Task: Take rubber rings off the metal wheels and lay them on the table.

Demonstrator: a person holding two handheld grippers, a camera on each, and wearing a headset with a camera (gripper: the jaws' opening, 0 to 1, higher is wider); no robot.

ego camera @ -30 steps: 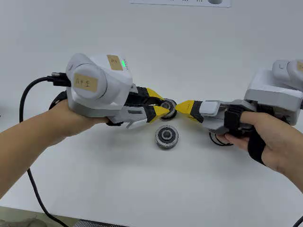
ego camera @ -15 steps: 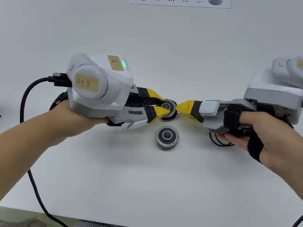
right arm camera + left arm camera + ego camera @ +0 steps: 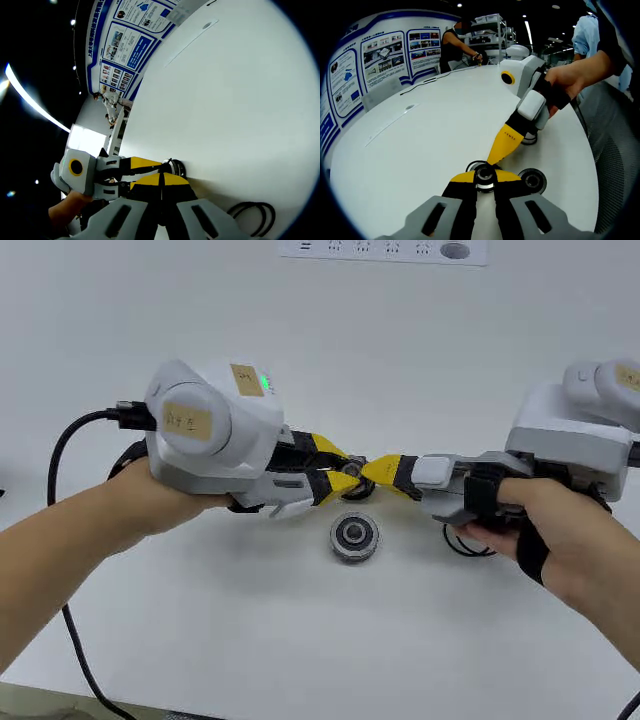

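Note:
My left gripper (image 3: 342, 474) is shut on a small metal wheel (image 3: 484, 176), held a little above the white table (image 3: 300, 640). A thin black rubber ring (image 3: 471, 165) loops around that wheel. My right gripper (image 3: 370, 472) comes in from the right, its yellow tips shut and pinching the ring at the wheel's edge. In the right gripper view the wheel (image 3: 173, 167) sits just past my shut right gripper (image 3: 161, 179). A second wheel (image 3: 354, 534) with a dark tyre lies flat on the table below the two grippers.
Loose black rubber rings (image 3: 466, 539) lie on the table under my right hand, and they also appear in the right gripper view (image 3: 252, 212). A black cable (image 3: 60, 455) trails from the left gripper. A socket strip (image 3: 385, 250) sits at the table's far edge.
The right gripper's tips have moved slightly left, closer onto the wheel held in the left gripper. The head view has tilted a little; the wheel on the table has not moved.

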